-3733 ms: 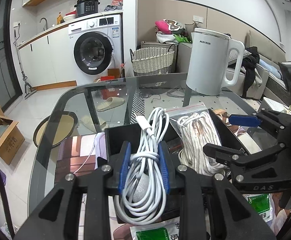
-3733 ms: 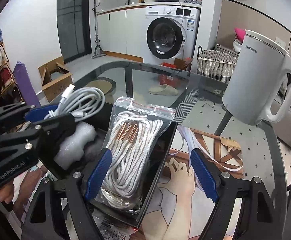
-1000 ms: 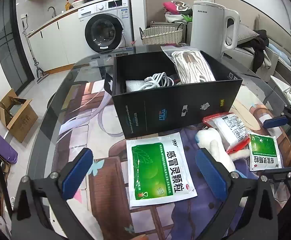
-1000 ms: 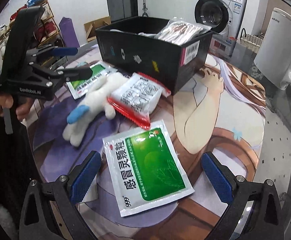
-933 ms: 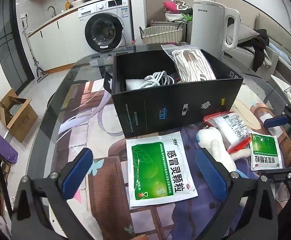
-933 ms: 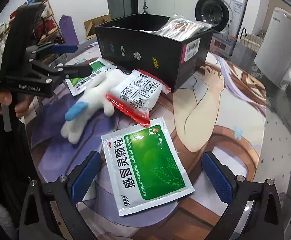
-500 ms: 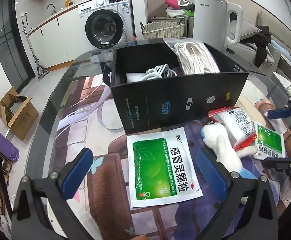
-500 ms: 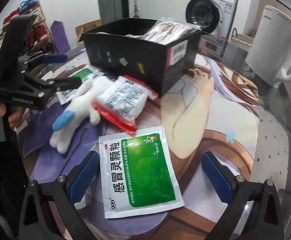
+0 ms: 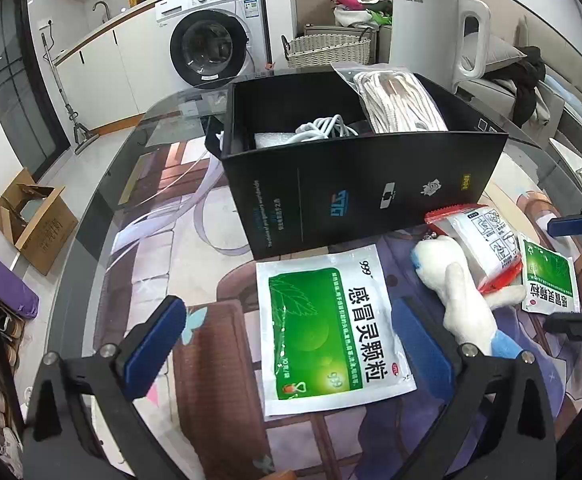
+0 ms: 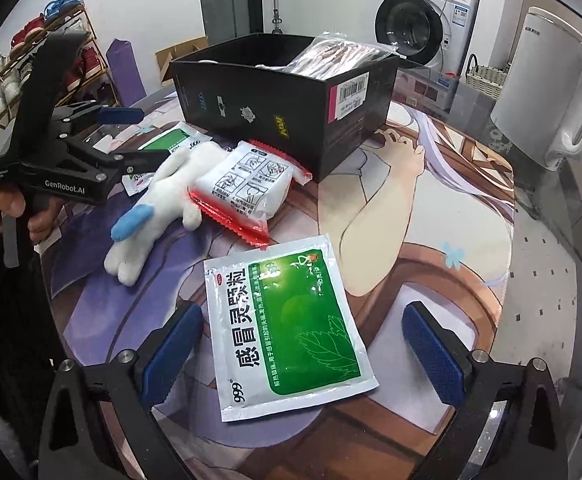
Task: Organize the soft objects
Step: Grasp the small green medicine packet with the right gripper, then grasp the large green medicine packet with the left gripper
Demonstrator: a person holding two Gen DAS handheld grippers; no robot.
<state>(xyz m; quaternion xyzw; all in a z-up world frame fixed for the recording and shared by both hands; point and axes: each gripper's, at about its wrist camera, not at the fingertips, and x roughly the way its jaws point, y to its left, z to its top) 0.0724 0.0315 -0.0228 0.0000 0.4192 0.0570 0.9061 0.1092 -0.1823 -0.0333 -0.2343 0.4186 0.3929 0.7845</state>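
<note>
A black box (image 9: 363, 184) on the table holds a white cable (image 9: 323, 128) and a bagged white rope (image 9: 399, 100). In front of it lie a green sachet (image 9: 327, 328), a white plush toy (image 9: 463, 304) and a red-edged packet (image 9: 483, 240). My left gripper (image 9: 289, 340) stands open over that sachet. A second green sachet (image 10: 287, 328) lies flat between the pads of my right gripper (image 10: 303, 350); its jaws are closing but are not touching it. The plush toy (image 10: 151, 208), the packet (image 10: 243, 188) and the box (image 10: 275, 92) lie beyond it.
A white kettle (image 10: 547, 88) stands at the table's far right. The glass table edge (image 9: 103, 216) curves away at the left, with a cardboard box (image 9: 35, 216) on the floor below. A wicker basket (image 9: 327, 48) and a washing machine (image 9: 211, 44) stand behind.
Earlier my left gripper held the white cable over the box and my right straddled the rope bag. Both now hang over the sachets, and the right jaws have narrowed a little.
</note>
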